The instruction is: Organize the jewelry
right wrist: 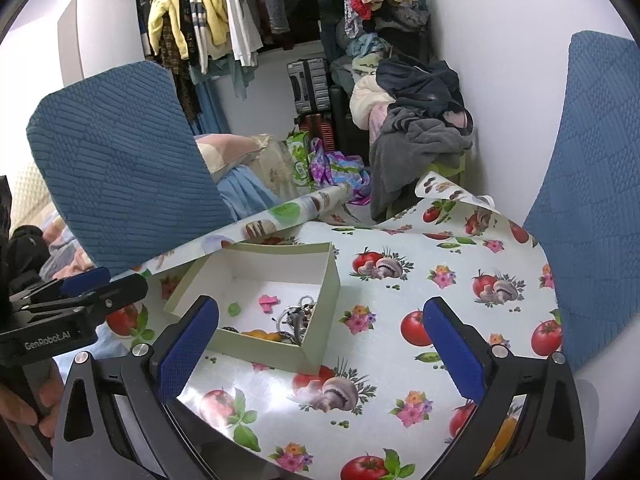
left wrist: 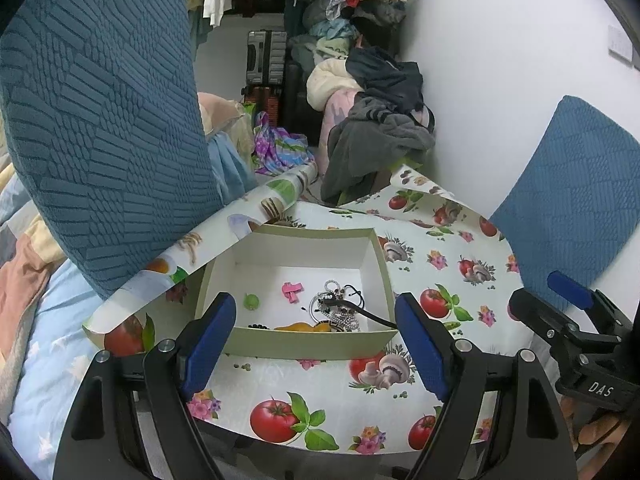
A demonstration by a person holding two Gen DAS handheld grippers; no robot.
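Note:
An open pale green box (left wrist: 304, 345) with a white inside stands on the tomato-print tablecloth (left wrist: 320, 392). In it lie a pink clip (left wrist: 292, 291), a small green piece (left wrist: 251, 301), a tangle of silver chains and black cord (left wrist: 338, 308), dark beads and an orange item (left wrist: 298, 326). My left gripper (left wrist: 316, 340) is open and empty, just in front of the box. My right gripper (right wrist: 320, 344) is open and empty, to the right of the box (right wrist: 276, 350). The pink clip (right wrist: 267, 301) and chains (right wrist: 298, 316) show there too.
A blue chair back (left wrist: 100, 132) stands close behind the box on the left, another (left wrist: 576, 208) on the right. The cloth's far edge (left wrist: 276, 196) curls up. Piled clothes (left wrist: 376, 120) and a suitcase (left wrist: 266, 58) lie beyond the table.

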